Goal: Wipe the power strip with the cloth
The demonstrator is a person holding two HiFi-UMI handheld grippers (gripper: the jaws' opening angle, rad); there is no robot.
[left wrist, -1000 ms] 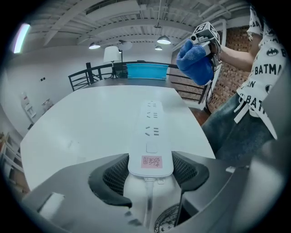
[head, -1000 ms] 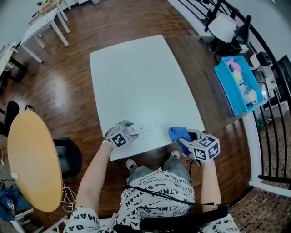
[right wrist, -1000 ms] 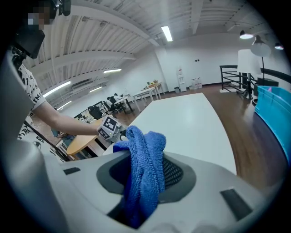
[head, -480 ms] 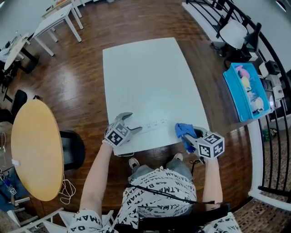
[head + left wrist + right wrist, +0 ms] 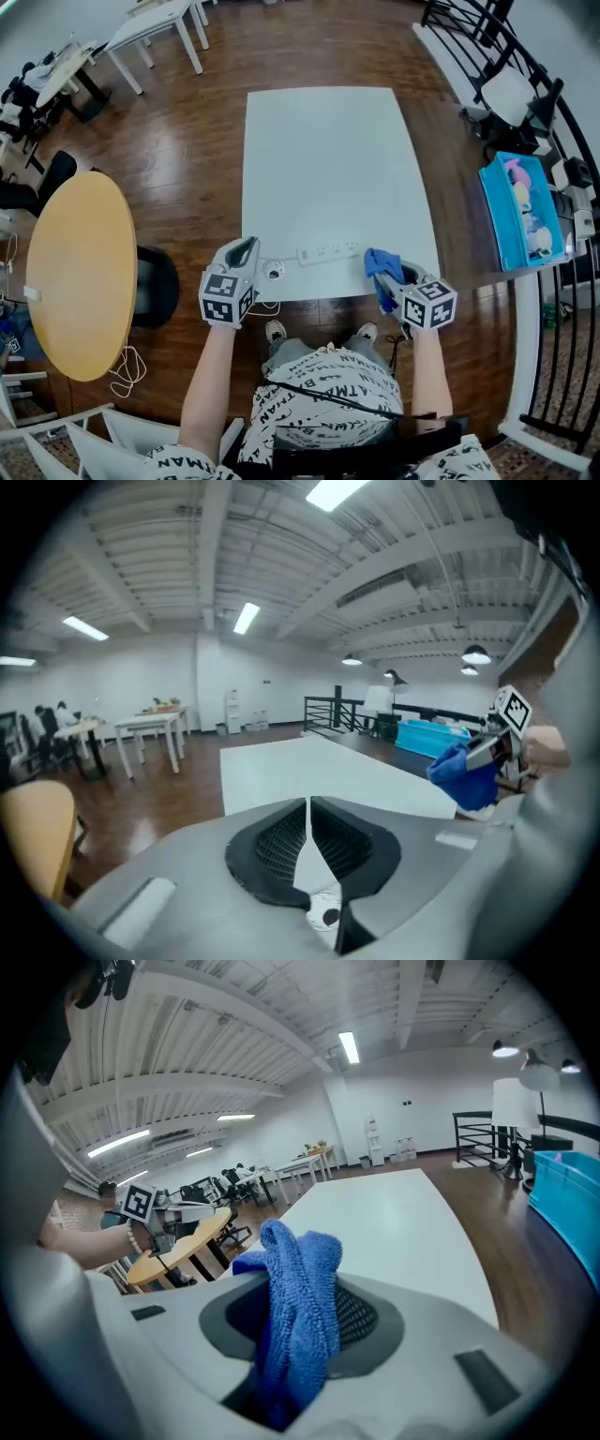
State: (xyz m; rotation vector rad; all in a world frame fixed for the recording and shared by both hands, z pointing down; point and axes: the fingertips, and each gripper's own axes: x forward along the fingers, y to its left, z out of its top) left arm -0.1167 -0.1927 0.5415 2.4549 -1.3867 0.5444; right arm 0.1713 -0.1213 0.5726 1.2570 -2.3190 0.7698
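Left gripper (image 5: 307, 808): jaws have just closed, pads together, nothing between them. It is held at the near left corner of the white table (image 5: 328, 141), apart from the power strip (image 5: 328, 251).

Right gripper (image 5: 396, 284): clamped on the bunched blue cloth (image 5: 298, 1316), which sticks out past the jaws. Cloth end sits just beside the strip's right end.

Strip lies flat along the table's near edge, between the two grippers.
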